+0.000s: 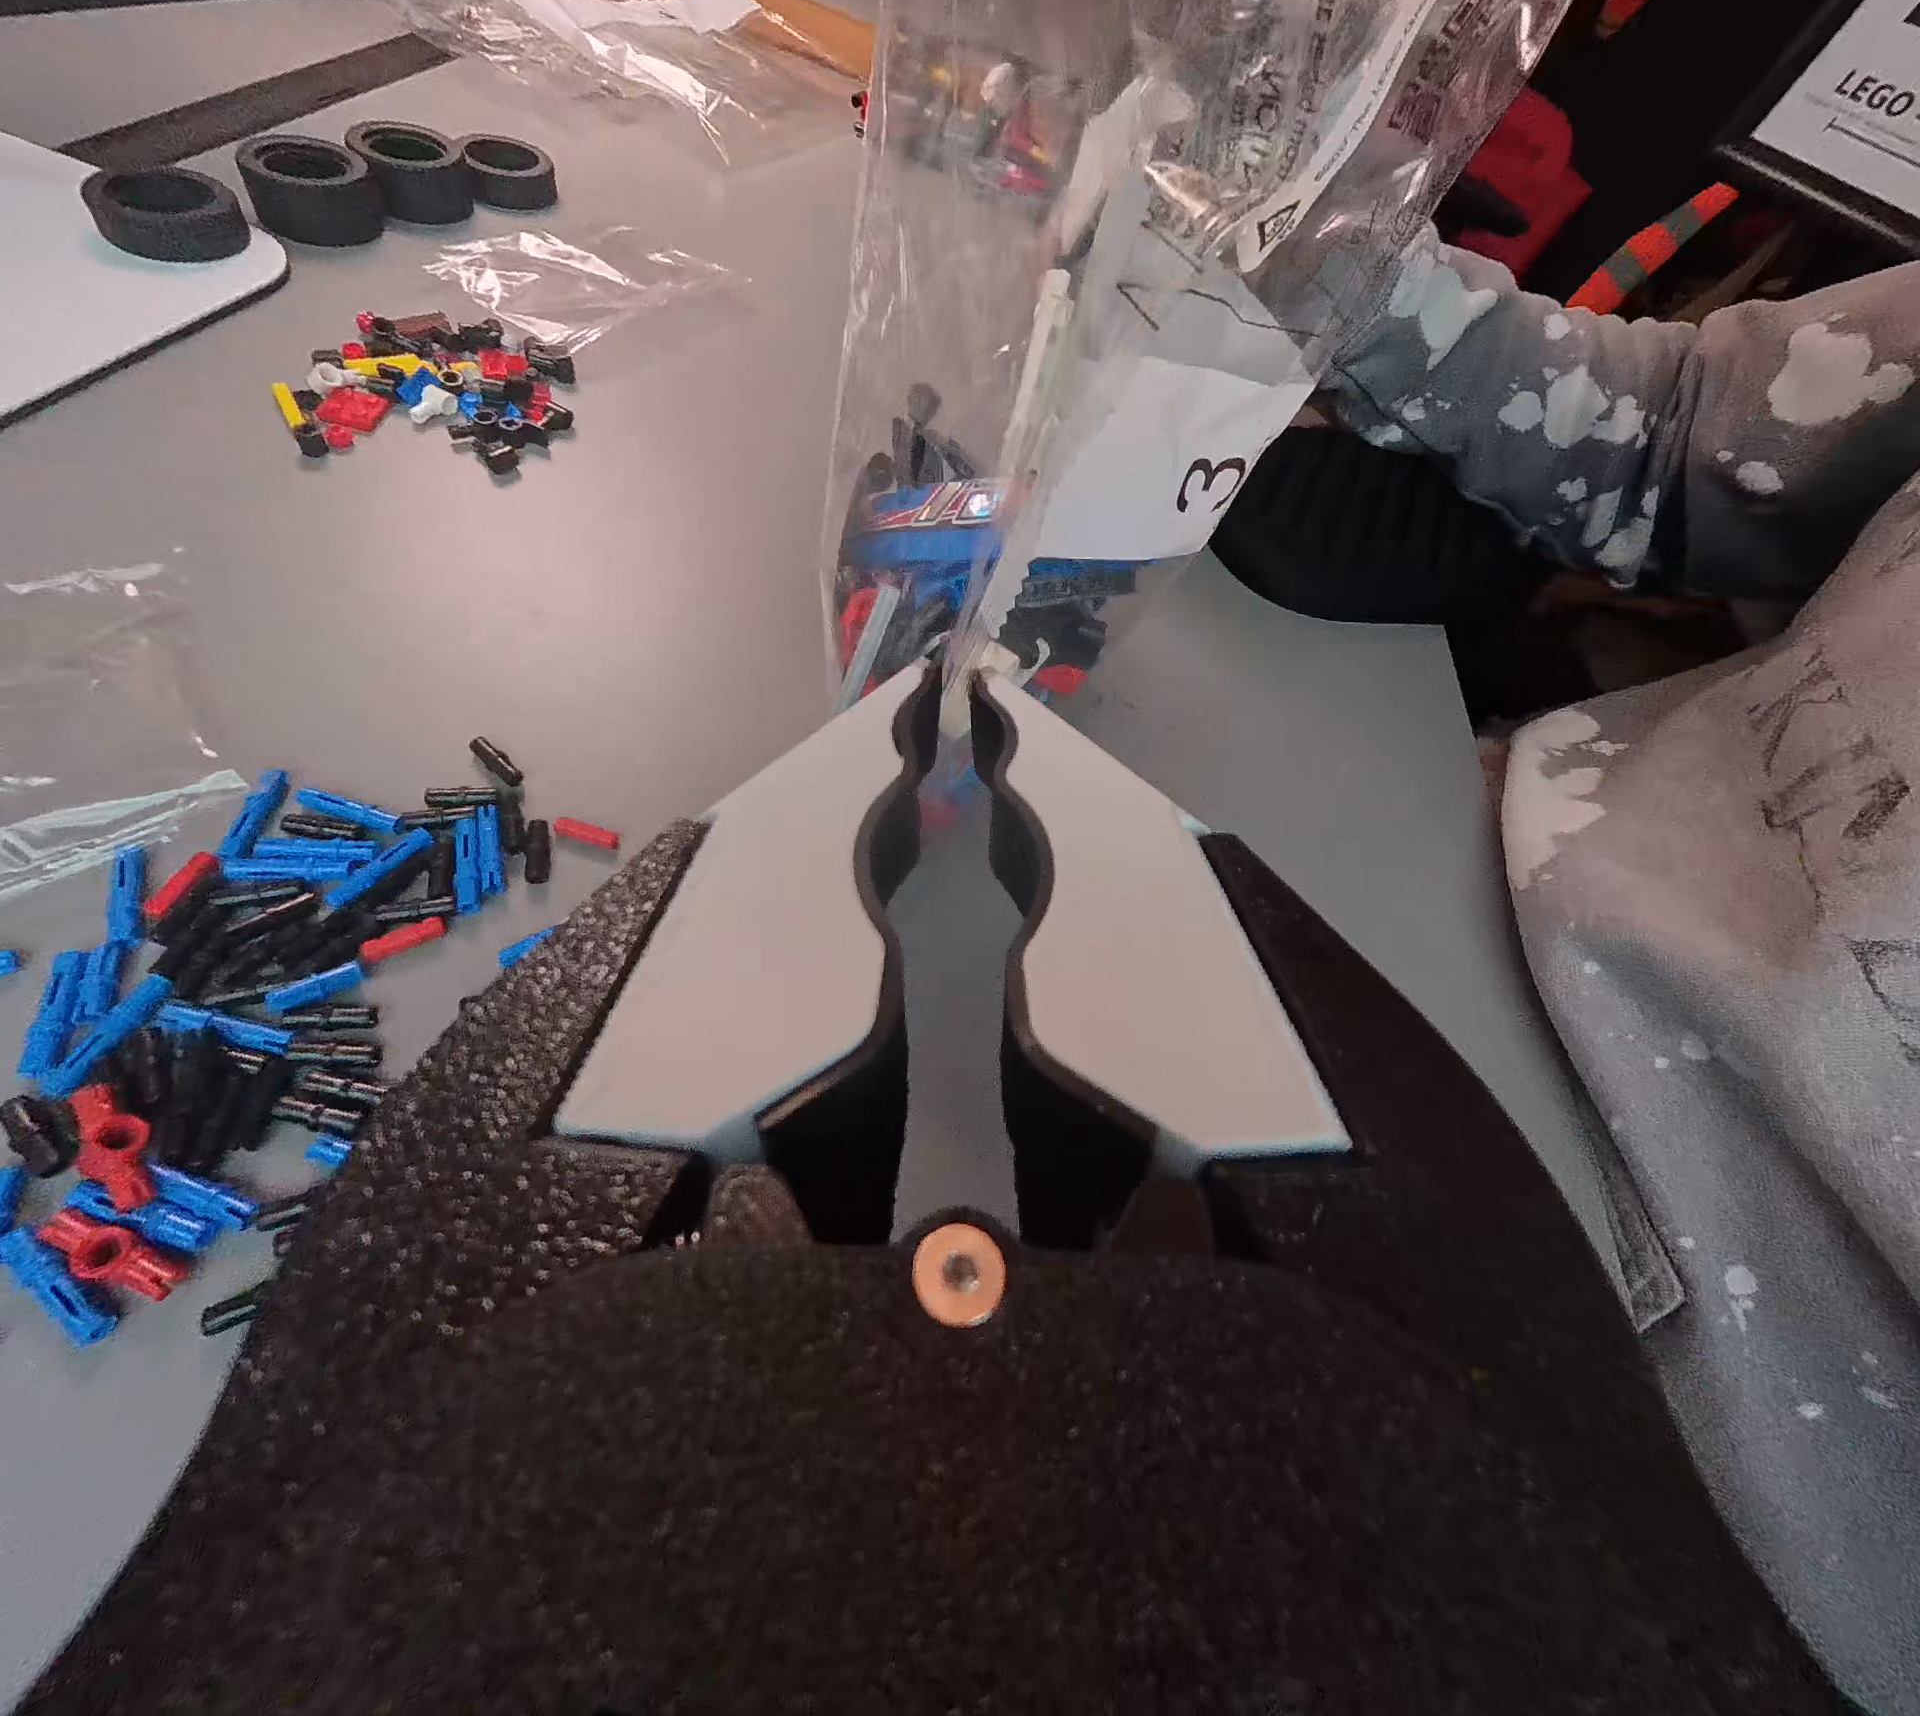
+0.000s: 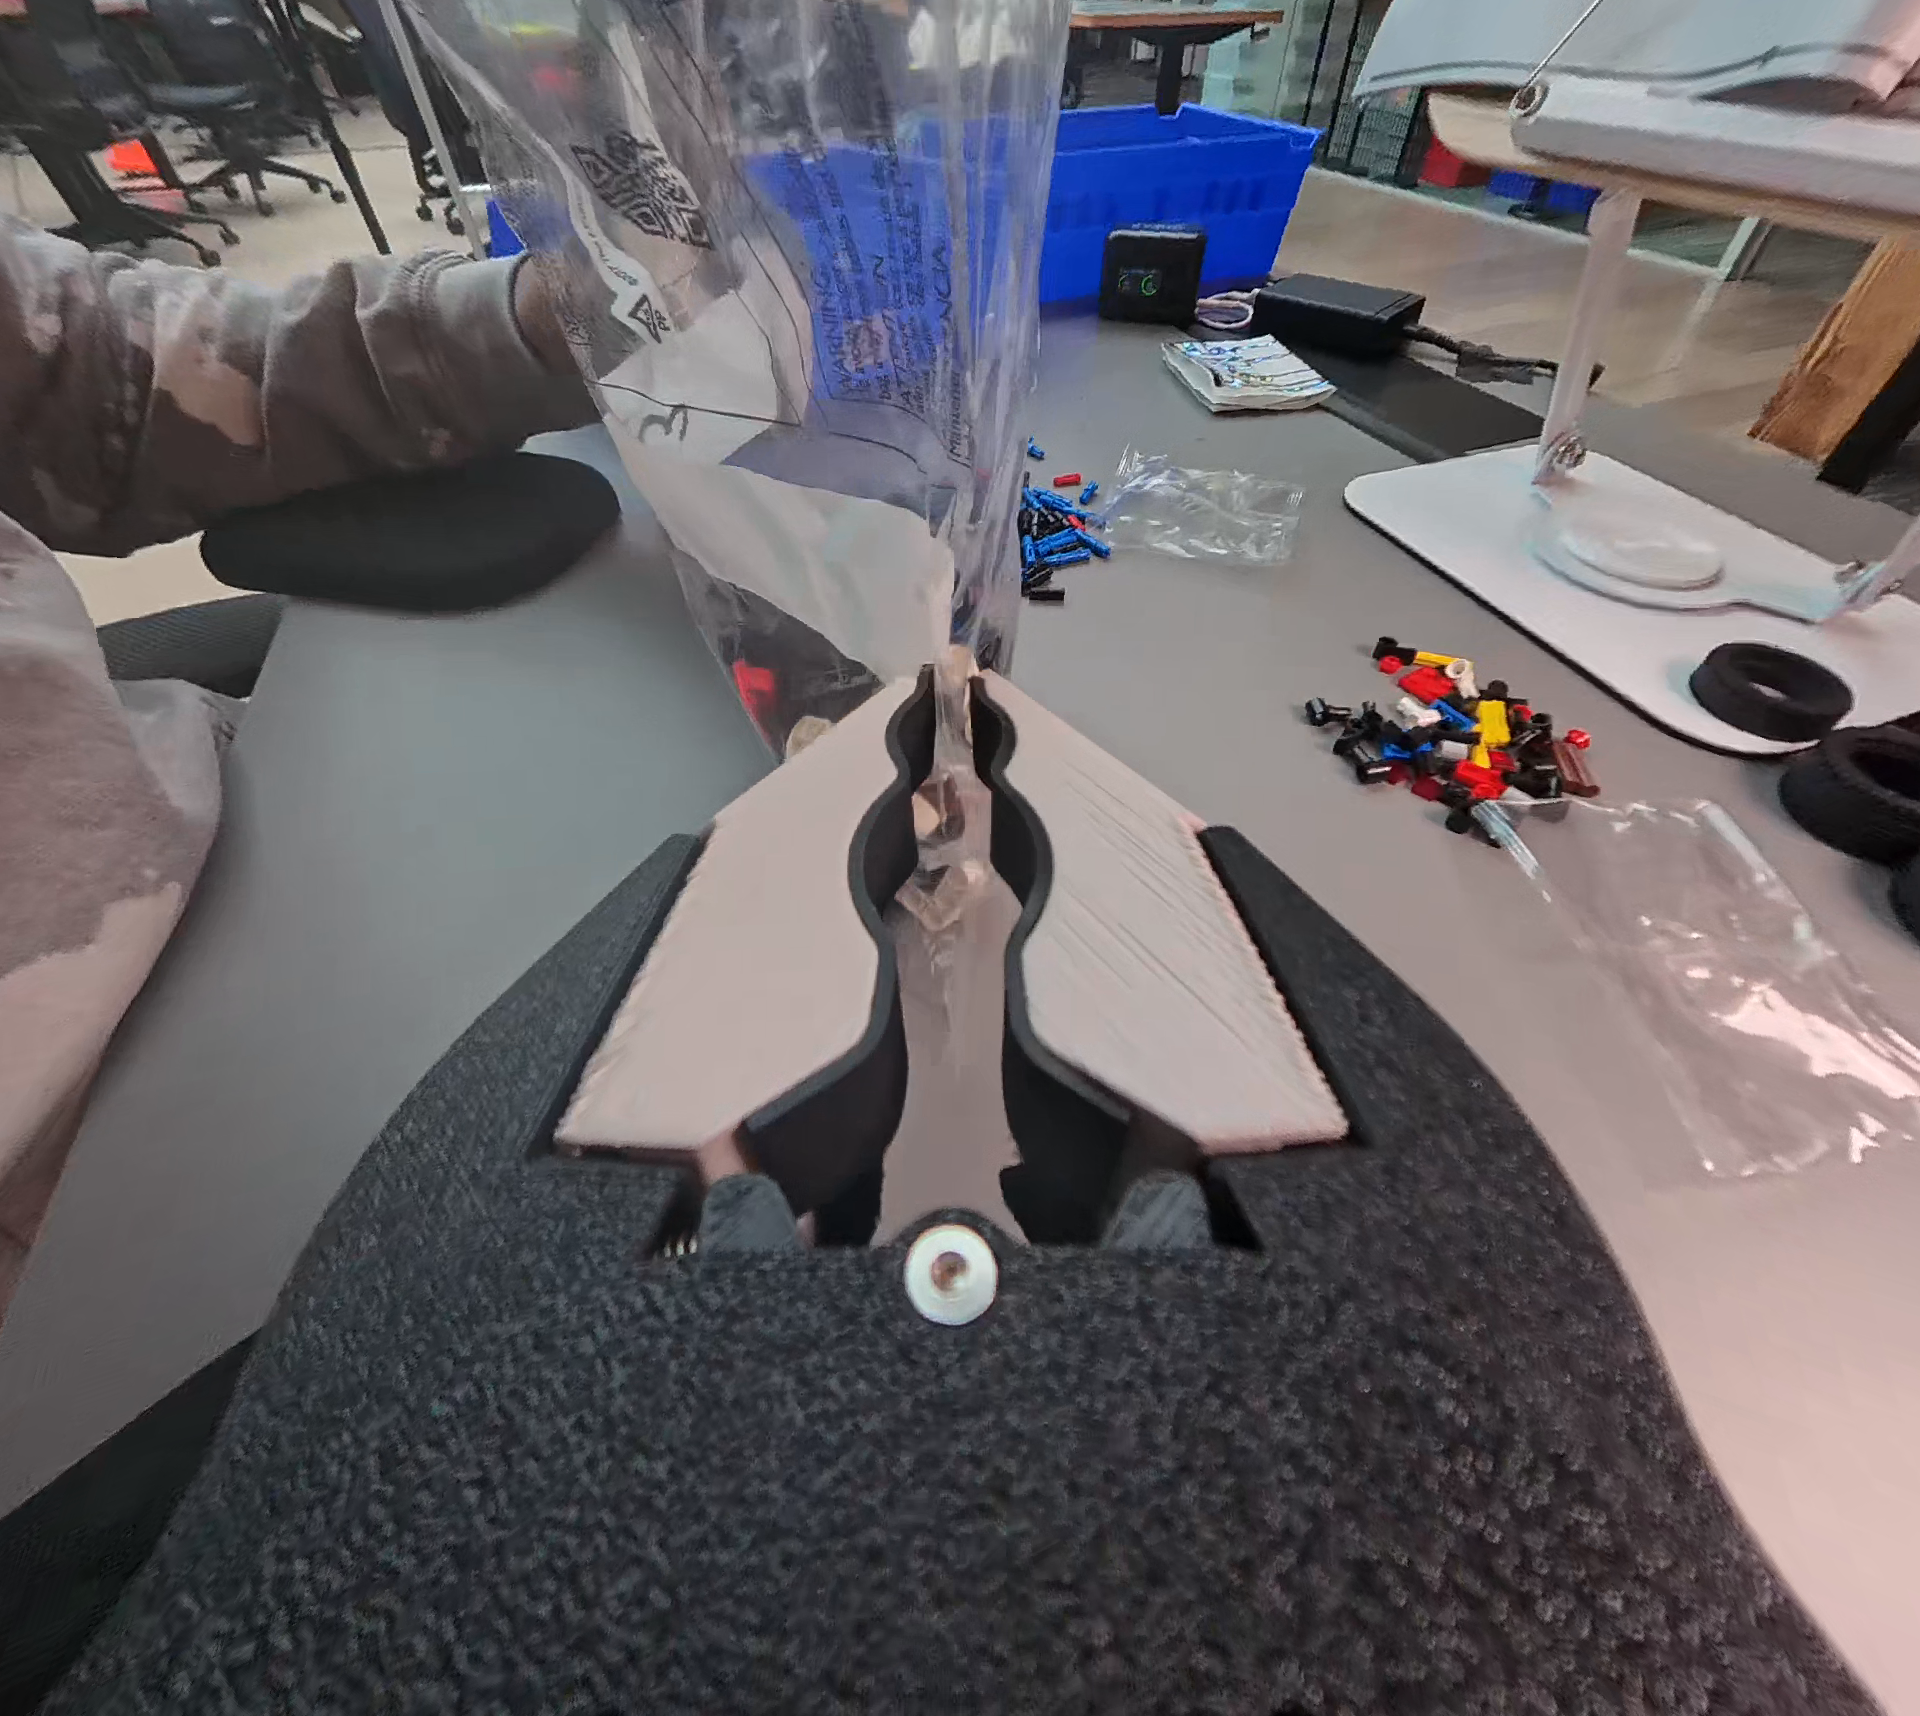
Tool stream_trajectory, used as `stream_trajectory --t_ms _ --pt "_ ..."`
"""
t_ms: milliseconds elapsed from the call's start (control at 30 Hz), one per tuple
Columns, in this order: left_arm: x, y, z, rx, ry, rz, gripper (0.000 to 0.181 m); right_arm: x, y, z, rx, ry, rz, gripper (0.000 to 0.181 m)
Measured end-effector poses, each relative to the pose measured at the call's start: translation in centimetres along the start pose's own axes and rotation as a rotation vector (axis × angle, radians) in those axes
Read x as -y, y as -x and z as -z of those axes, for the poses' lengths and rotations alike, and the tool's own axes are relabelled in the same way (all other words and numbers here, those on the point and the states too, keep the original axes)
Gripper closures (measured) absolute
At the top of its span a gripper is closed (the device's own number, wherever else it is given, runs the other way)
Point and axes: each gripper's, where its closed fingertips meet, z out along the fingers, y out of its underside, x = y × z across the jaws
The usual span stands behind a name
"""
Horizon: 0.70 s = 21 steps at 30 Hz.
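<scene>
Clear plastic bag [image 1: 1091, 139] pinched by both hand-held grippers, left [image 1: 954, 679], right [image 2: 951, 679]

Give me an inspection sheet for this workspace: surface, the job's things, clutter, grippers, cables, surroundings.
Surface: grey table, in use.
Job's things: clear plastic bag of toy building parts, held upright, pinched at two spots.
Clutter: pile of blue, black and red pins; mixed small-parts pile; four black tyres; empty clear bags.
Grippers: left gripper shut on the bag; right gripper shut on the bag.
Cables: cord at the black power brick, far edge.
Surroundings: book stand holding an open booklet, blue bin, person's sleeve, office chairs behind.
</scene>
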Motion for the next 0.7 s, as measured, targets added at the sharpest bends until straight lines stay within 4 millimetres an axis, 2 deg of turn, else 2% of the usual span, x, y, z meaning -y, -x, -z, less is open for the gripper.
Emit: stream_trajectory --t_ms 67,133,167,200,233,267,300,400,467,500,567,600,633,700 --pt "0.7 -0.1 0.3 0.012 -0.008 -0.030 0.178 1.2 -0.1 0.2 -0.010 -0.032 0.024 0.169" --pt "1.0 -0.3 0.2 -0.015 -0.034 -0.015 0.155 0.8 0.2 -0.1 0.020 -0.005 0.010 0.154" --pt "0.9 -0.3 -0.1 -0.027 -0.037 -0.001 0.140 0.0 0.1 -0.5 0.021 0.024 0.006 0.151" --pt "0.8 -0.5 -0.4 -0.041 -0.033 0.006 0.135 -0.5 0.0 -0.9 0.016 0.036 0.009 0.154" --pt "0.7 -0.8 -0.8 -0.050 -0.024 -0.003 0.138 -0.5 -0.2 -1.1 0.008 0.023 0.016 0.166" --pt "0.5 -0.7 -1.2 -0.031 -0.003 -0.030 0.155 -0.1 -0.2 -1.1 0.016 0.008 0.029 0.176" --pt "0.5 -0.5 -1.2 0.000 0.021 -0.069 0.180 0.3 -0.2 -1.0 0.026 0.010 0.033 0.178" --pt "2.7 -0.9 0.1 -0.006 -0.055 -0.078 0.181 2.6 -0.3 0.3 0.028 -0.030 0.062 0.179" --pt "3.2 -0.8 0.8 -0.004 -0.084 -0.058 0.181 3.4 0.0 1.0 0.049 -0.044 0.035 0.178" --pt "2.7 -0.7 0.7 -0.004 -0.071 -0.052 0.181 2.8 0.1 1.0 0.053 -0.022 0.028 0.176" --pt "0.7 -0.4 -0.2 -0.012 -0.017 -0.011 0.152 0.5 0.1 0.6 0.048 0.044 0.013 0.165" --pt "-0.2 -0.5 -0.8 -0.022 0.011 0.010 0.147 -0.4 0.1 0.3 0.049 0.055 -0.004 0.156" --pt "-0.8 -0.6 -1.2 -0.028 0.026 0.016 0.152 -0.8 0.1 0.1 0.048 0.051 -0.024 0.150" --pt "-0.9 -0.2 -1.6 0.015 0.032 -0.003 0.169 -0.7 -0.1 0.1 0.043 0.027 -0.041 0.158"
